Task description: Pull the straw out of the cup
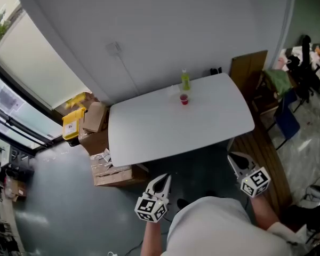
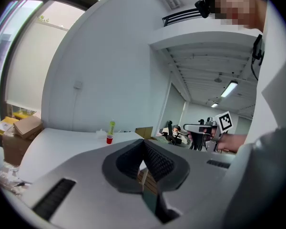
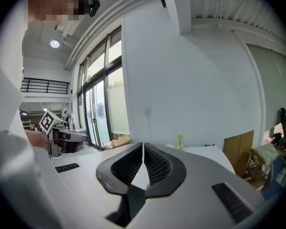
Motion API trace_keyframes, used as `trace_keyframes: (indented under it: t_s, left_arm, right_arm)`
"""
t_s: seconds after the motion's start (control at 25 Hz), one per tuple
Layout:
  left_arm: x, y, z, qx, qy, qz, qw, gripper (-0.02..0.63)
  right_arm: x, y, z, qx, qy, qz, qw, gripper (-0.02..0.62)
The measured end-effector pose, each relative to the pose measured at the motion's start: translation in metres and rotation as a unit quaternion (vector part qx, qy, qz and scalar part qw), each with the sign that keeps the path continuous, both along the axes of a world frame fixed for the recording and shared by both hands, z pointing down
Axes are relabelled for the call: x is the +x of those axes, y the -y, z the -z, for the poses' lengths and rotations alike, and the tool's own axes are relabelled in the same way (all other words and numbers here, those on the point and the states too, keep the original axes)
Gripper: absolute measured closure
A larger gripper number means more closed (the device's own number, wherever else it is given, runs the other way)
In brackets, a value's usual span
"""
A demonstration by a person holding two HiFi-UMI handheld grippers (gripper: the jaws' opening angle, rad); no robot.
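Not yet begun — the red cup (image 1: 184, 99) stands on the desk (image 1: 149, 132), well apart from left gripper (image 1: 162, 179) and right gripper (image 1: 236, 159), both with fingers clenched on nothing.

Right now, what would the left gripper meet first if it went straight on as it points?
Most likely the white table, near its front edge and short of the red cup, though depth is unclear.

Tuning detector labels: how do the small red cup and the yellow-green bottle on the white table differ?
Colour: the small red cup is red, the yellow-green bottle pale yellow-green. Shape: the bottle is taller and slimmer, the cup short. Place: the bottle stands nearer the wall, the cup just in front of it. Both stand upright, close together, on the far side of the white table.
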State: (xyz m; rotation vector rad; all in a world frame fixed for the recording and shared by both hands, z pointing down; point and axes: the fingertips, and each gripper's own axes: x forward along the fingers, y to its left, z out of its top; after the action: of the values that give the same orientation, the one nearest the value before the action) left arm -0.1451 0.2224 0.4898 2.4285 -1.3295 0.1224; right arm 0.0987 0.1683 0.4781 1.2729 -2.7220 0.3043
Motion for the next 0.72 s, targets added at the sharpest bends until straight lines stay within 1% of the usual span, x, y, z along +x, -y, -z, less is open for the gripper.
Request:
trace_keyframes:
  t_s: [0.24,0.4,0.56,0.72]
  left_arm:
    - [0.009,-0.003,0.000,-0.004,0.001,0.010,0.9999,0.604]
    - [0.023,-0.005,0.000,-0.004,0.002,0.017,0.9998,0.604]
    - [0.038,-0.006,-0.002,-0.008,0.002,0.026,0.9996,0.604]
    - [0.053,-0.009,-0.004,-0.009,0.004,0.036,0.9993,0.604]
  right_arm:
    - [0.007,0.001,0.000,0.001,-0.002,0.018,1.000,0.554]
    - [0.014,-0.001,-0.004,-0.002,-0.009,0.033,0.999,0.554]
    - [0.028,0.002,-0.007,-0.008,-0.003,0.042,0.999,0.552]
    - [0.039,0.003,-0.008,-0.010,0.000,0.061,0.998,0.552]
